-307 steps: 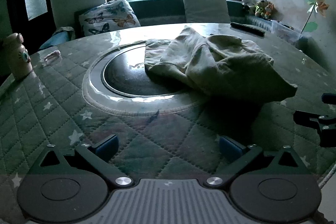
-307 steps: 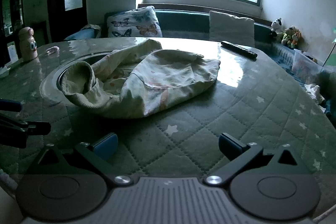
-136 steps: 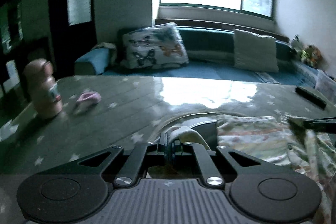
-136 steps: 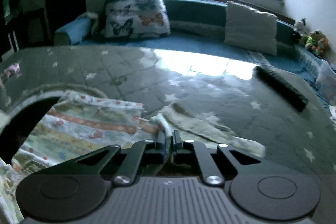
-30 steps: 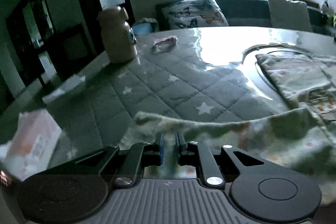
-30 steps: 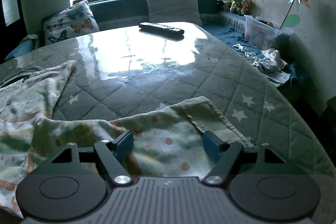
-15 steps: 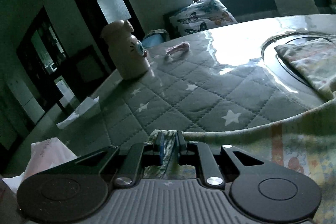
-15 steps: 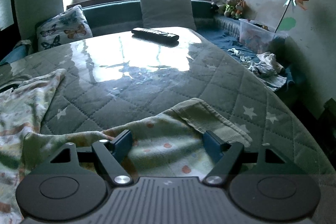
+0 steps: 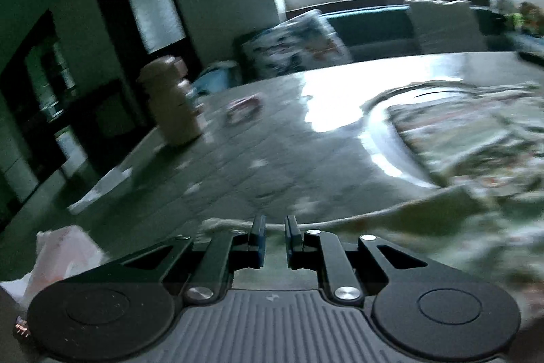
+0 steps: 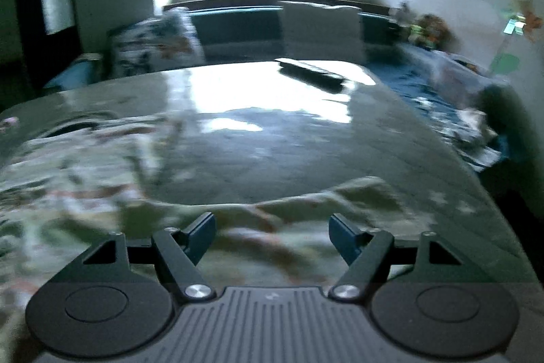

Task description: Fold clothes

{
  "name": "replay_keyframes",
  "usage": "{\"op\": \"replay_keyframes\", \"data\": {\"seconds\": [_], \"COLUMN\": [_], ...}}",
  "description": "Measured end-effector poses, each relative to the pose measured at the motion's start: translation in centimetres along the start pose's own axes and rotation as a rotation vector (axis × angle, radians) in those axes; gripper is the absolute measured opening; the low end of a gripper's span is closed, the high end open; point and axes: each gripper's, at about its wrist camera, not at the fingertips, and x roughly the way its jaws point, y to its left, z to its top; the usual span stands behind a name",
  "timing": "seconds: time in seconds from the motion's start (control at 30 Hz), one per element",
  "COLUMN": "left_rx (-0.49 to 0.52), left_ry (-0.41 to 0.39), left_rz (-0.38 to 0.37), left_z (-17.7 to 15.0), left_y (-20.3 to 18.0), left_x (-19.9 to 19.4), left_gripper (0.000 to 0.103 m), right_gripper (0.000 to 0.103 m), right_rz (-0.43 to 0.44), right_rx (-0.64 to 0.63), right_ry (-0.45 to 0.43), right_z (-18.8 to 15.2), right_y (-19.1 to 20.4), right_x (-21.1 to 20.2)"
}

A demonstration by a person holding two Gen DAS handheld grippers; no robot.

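Your left gripper (image 9: 273,224) is nearly closed, its jaws pinching the near edge of the patterned garment (image 9: 476,165). Your right gripper (image 10: 272,223) stands wide, jaws released; the cloth lies beneath them, gripped by neither. The garment is spread across the quilted table (image 10: 289,152), reaching over the round inset (image 9: 384,138). Both views are blurred. A remote (image 10: 311,72) lies at the far edge.
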Motion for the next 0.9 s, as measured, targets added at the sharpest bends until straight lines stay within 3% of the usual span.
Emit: {"op": "replay_keyframes", "data": {"seconds": [0.23,0.5,0.67,0.9], "left_rx": [0.063,0.131,0.177,0.221], "left_ry": [-0.052,-0.079,-0.101,-0.085], "left_rz": [-0.175,-0.304,-0.371,-0.450], "left_z": [0.4,0.2,0.0,-1.0], "left_y": [-5.4,-10.1,-12.3,-14.6], "left_x": [-2.6,-3.9,-4.6,-4.8], "left_gripper": [0.014,0.014,0.014,0.014], "right_gripper": [0.074,0.074,0.070,0.058], "right_rz": [0.155,0.167,0.190,0.366], "right_rx": [-0.066,-0.159,-0.176,-0.240], "right_ry": [0.031,0.086,0.068,0.058], "right_z": [-0.9,-3.2,-2.9,-2.3], "right_y": [4.5,6.5,7.1,10.4], "right_x": [-0.6,-0.6,-2.0,-4.5]}}
